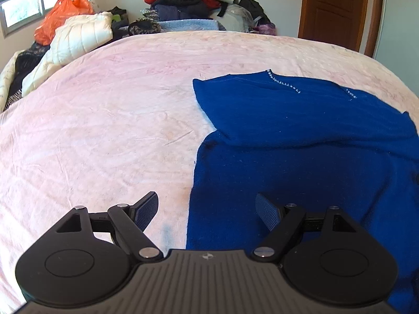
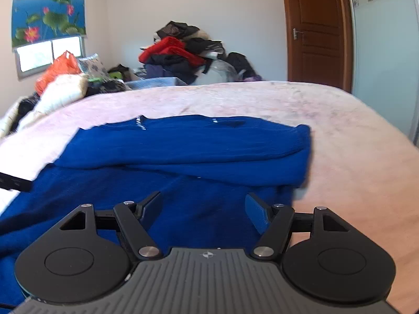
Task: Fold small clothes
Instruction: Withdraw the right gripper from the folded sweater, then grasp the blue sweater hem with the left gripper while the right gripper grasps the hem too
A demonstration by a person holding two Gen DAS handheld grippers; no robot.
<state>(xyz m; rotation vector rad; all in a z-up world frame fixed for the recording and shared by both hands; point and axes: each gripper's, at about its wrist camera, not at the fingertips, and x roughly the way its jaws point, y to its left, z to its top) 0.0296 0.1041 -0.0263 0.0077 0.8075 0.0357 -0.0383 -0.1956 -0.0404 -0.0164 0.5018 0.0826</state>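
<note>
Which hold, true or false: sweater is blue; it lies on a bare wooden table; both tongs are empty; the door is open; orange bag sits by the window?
1. The sweater is blue: true.
2. It lies on a wooden table: false, on a pink bedspread.
3. Left tongs and right tongs are empty: true, both open.
4. The door is open: false, shut.
5. An orange bag sits by the window: true.

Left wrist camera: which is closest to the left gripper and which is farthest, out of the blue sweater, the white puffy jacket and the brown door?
1. Blue sweater: nearest, spread on the bed, right under the left gripper and its right finger.
2. White puffy jacket: farther off, at the bed's far left edge.
3. Brown door: farthest, in the back wall, upper right.
</note>
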